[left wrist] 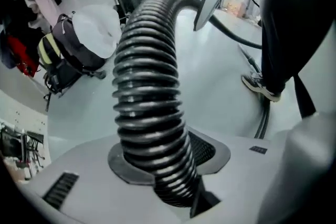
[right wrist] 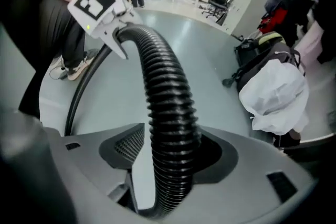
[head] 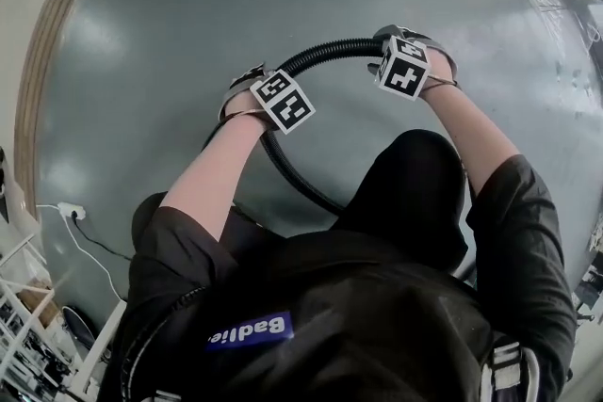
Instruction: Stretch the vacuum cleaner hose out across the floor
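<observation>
Ridges of a black ribbed plastic vacuum cleaner hose bowed in an arc above the smooth grey-green floor, in front of a person in black clothes, with one gripper at each end of the arc. The left gripper pointed steeply down and was clamped on the hose, which filled the gap between its pads in the left gripper view. The right gripper pointed down with its jaws apart. The hose ran between them and lay against one pad, while a strip of floor showed between it and the other, meshed pad. From the left gripper a further stretch of hose swept back towards the person's legs. A pale sneaker stood on the floor behind it. Off to one side a crumpled white plastic bag rested beside a black backpack with yellow trim. A white power cord trailed near the wall.
</observation>
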`<state>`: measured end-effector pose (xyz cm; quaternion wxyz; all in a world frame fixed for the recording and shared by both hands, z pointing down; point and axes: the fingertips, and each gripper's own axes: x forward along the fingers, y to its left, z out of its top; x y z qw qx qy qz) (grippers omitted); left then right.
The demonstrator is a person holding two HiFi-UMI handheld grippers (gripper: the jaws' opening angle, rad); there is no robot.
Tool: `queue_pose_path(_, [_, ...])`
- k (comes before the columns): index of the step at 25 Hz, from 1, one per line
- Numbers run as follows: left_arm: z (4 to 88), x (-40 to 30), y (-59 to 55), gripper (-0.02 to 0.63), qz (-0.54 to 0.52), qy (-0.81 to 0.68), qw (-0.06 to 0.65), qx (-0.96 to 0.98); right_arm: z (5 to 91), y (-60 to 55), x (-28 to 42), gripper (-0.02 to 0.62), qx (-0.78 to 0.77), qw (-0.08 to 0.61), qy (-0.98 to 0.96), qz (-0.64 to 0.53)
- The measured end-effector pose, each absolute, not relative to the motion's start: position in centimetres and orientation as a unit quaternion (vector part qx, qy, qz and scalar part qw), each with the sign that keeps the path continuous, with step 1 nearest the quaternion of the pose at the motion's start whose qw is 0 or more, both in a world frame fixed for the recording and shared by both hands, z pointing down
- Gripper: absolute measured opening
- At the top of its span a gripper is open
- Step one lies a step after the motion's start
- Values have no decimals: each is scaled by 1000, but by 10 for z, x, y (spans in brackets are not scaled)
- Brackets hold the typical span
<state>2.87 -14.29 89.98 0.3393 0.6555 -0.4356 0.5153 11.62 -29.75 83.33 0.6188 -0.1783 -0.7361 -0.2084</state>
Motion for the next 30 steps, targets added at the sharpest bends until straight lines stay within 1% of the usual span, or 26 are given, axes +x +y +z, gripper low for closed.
queue_pose_path(1, [894, 27, -144, 184, 519, -424, 332, 664, 834, -293, 115, 266, -180, 627, -724, -222])
queue_pose_path(3, [884, 21, -141, 184, 524, -404, 323, 677, 825, -277, 101, 272, -178, 626, -715, -255])
queue_pose_path(6, [874, 10, -130, 184, 537, -365, 321, 689, 799, -242, 57, 272, -177, 593, -716, -322])
queue_pose_path(9, [854, 5, -123, 184, 536, -332, 314, 709, 791, -185, 11, 272, -218, 551, -715, -372])
queue_pose_path(12, [814, -5, -120, 183, 523, -315, 289, 737, 795, -148, -30, 268, -219, 515, -740, -373])
queue_pose_path(13, [802, -9, -117, 183, 511, -313, 289, 747, 790, -146, -40, 236, -200, 511, -754, -361])
queue_pose_path(14, [792, -11, -114, 187, 495, -315, 290, 756, 784, -147, -50, 108, -179, 509, -765, -352])
queue_pose_path(17, [778, -21, -114, 212, 437, -357, 269, 781, 768, -146, -67, 109, -156, 513, -763, -361])
queue_pose_path(18, [774, -27, -115, 287, 418, -380, 256, 784, 765, -143, -71, 109, -155, 516, -758, -366])
queue_pose_path(19, [768, -33, -115, 330, 399, -404, 246, 786, 763, -141, -74, 109, -154, 519, -756, -368])
queue_pose_path(23, [745, -52, -101, 352, 311, -463, 268, 786, 749, -142, -82, 109, -134, 535, -748, -369])
queue_pose_path(24, [743, -54, -95, 365, 300, -470, 273, 784, 745, -145, -81, 112, -127, 541, -745, -370])
queue_pose_path(27, [747, -57, -78, 368, 288, -482, 280, 778, 732, -162, -81, 114, -94, 553, -748, -355])
queue_pose_path(30, [766, -56, -63, 374, 276, -496, 293, 769, 717, -185, -84, 121, -43, 562, -763, -317])
